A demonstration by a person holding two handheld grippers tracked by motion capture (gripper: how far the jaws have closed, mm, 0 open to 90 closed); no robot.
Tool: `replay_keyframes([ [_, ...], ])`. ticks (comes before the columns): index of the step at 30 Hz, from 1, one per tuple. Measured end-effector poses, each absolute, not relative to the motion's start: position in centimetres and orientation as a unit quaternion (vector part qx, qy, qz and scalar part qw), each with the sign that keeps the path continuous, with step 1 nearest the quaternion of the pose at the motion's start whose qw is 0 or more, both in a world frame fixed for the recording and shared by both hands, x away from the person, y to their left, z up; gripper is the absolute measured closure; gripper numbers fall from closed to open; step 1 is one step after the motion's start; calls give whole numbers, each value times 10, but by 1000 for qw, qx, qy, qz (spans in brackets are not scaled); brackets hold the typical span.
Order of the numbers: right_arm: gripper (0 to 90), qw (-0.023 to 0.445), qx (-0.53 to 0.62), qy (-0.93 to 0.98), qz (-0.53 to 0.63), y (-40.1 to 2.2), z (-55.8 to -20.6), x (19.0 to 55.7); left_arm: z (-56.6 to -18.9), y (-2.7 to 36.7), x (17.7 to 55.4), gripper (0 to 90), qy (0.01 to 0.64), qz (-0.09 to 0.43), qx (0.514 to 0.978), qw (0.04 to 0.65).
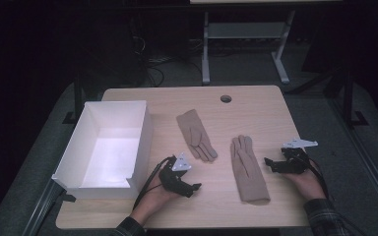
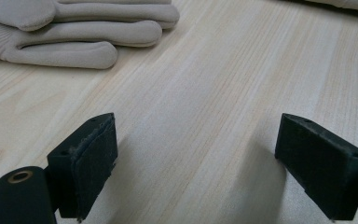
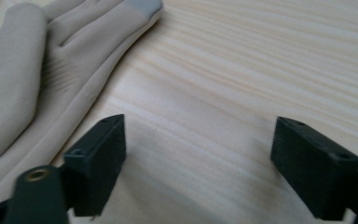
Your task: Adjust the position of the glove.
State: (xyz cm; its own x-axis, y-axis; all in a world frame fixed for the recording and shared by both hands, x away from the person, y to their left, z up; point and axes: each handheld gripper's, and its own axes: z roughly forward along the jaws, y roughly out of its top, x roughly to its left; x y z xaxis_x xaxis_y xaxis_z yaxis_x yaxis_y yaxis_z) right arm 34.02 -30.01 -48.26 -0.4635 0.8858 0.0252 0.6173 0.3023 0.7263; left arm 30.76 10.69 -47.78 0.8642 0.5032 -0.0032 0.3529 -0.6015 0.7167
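**Two gloves lay flat between open grippers**

On the light wooden table [image 1: 256, 105] lay two beige fabric gloves. The left beige glove [image 1: 195, 135] rested near the table's middle, fingers pointing toward the person, just to the right of a white open-topped cardboard box [image 1: 109, 147] that stood at the table's left edge. The right beige glove [image 1: 248, 169] lay nearer the front edge, its fingers pointing away and its cuff toward the person.

The left gripper [image 1: 193, 187] sat low over the wood between the box and the right glove, held in the person's left hand [image 1: 152, 199]. In the left gripper view its jaws stood spread wide with only bare table between them, and the left glove's fingers lay ahead, well clear of the pads.

The right gripper [image 1: 268, 162], in the right hand [image 1: 307, 184], pointed at the right glove from just beside it. In the right gripper view its jaws were parted wide over bare wood, gripping nothing, with the glove lying next to the left jaw.
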Motion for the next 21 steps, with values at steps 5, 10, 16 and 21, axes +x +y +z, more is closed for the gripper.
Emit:
replay_keyframes([
  [5, 151, 191, 480, 784, 344, -301, -483, 342, -474, 103, 310, 187, 245, 99, 892, 366],
  [10, 150, 191, 480, 784, 344, -301, -483, 342, -465, 99, 311, 393, 248, 99, 895, 358],
  [16, 150, 191, 480, 784, 345, -301, -483, 342, -451, 93, 321, 612, 266, 87, 890, 361],
  [21, 150, 191, 481, 783, 345, -301, -483, 342, -444, 92, 335, 841, 270, 86, 889, 361],
])
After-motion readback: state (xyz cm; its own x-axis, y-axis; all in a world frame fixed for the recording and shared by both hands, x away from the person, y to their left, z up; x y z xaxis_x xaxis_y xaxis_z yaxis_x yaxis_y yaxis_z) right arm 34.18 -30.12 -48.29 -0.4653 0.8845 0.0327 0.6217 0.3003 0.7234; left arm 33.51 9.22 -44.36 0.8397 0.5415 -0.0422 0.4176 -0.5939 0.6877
